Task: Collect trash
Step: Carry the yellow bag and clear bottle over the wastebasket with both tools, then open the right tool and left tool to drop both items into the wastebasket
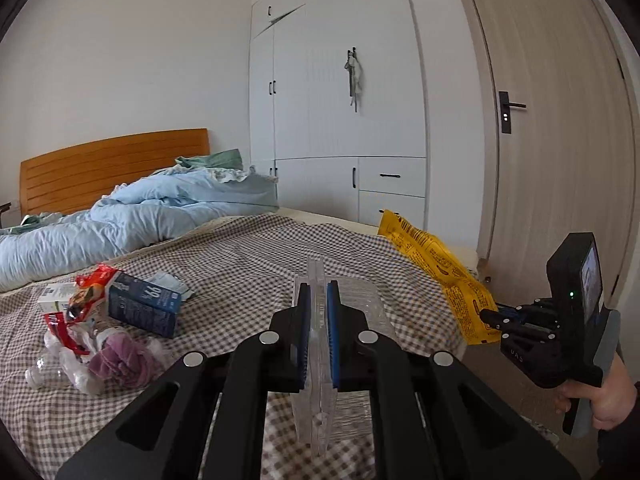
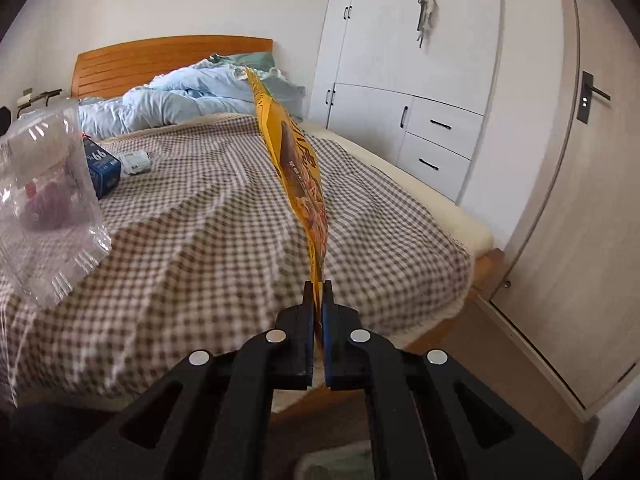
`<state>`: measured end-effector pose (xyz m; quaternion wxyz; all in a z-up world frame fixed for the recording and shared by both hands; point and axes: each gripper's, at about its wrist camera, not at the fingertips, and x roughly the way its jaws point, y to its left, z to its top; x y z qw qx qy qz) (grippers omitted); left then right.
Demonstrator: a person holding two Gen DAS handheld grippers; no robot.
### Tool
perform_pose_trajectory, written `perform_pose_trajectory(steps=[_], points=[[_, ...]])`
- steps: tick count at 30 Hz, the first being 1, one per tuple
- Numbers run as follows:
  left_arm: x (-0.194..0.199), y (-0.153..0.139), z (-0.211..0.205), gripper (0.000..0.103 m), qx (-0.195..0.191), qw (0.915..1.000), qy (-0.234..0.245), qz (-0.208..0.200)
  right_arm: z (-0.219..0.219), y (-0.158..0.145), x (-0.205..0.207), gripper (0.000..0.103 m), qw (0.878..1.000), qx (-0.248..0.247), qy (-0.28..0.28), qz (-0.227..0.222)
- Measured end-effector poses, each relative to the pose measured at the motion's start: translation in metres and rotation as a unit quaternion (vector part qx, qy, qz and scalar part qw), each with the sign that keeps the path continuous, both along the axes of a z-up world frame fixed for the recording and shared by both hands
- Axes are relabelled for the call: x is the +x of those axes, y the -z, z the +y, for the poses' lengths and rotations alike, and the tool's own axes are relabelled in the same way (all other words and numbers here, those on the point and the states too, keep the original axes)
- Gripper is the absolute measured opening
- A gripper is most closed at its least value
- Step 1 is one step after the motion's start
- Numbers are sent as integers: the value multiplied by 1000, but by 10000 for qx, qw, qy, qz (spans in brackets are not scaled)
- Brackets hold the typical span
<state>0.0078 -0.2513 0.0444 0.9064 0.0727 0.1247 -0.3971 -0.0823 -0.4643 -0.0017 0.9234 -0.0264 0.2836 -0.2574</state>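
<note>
Both sets of jaws are clenched on rubbish. The left gripper (image 1: 319, 300) pinches the thin rim of a clear plastic clamshell (image 1: 320, 360), holding it edge-on; the right gripper (image 2: 317, 292) nips one end of a yellow snack bag (image 2: 298, 160), which stands out stiffly beyond the fingers. Each piece is caught by a thin edge, I'd guess because that is all these narrow pads can close around — and both are lifted off the bed (image 1: 248, 256), held over its foot end near the door-side corner.

Towards the bed's left edge, short of the blue duvet (image 1: 132, 216), more trash waits in a heap: a dark blue carton (image 1: 144, 304), red wrappers (image 1: 90, 284), a crushed bottle (image 1: 44, 372).

From the left wrist I can see the right gripper from outside, with a hand (image 1: 600, 404) on its handle. The right wrist shows instead the clamshell's broad, domed face and the bag's printed front — and the bed's wooden corner by the door (image 2: 580, 200).
</note>
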Motion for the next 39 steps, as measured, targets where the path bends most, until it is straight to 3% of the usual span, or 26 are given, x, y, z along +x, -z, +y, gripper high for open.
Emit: perform_pose_trajectory(steps=[7,15,20,24,30,34,39], points=[[-28,10,-52,5,22,9978,635,204,-43,20,-59,3,9972,10,655,351],[-55,37,-116,5,114,9854,1383,984,-72,74,-108,3,9874,559,952,1133],[-78,60,-150,5,462,9797,1689,979,-84,135,-132,3,9707,1223,1053,1782],[-84,84,-171,5,759,9731,1809,1211,-84,199,-147,4,9484,1714,1066,2445],[-92,100,-182,6,990,9678,1919,1293,-81,263,-162,4,9211,2323,1082,2931],[-93,114,-189,6,1252,9645,1913,1322,-88,282,-166,4,9109,2389,1176,3153],[-89,124,-194,6,1410,9608,1876,1476,-85,278,-173,4,9027,2433,1316,3296]])
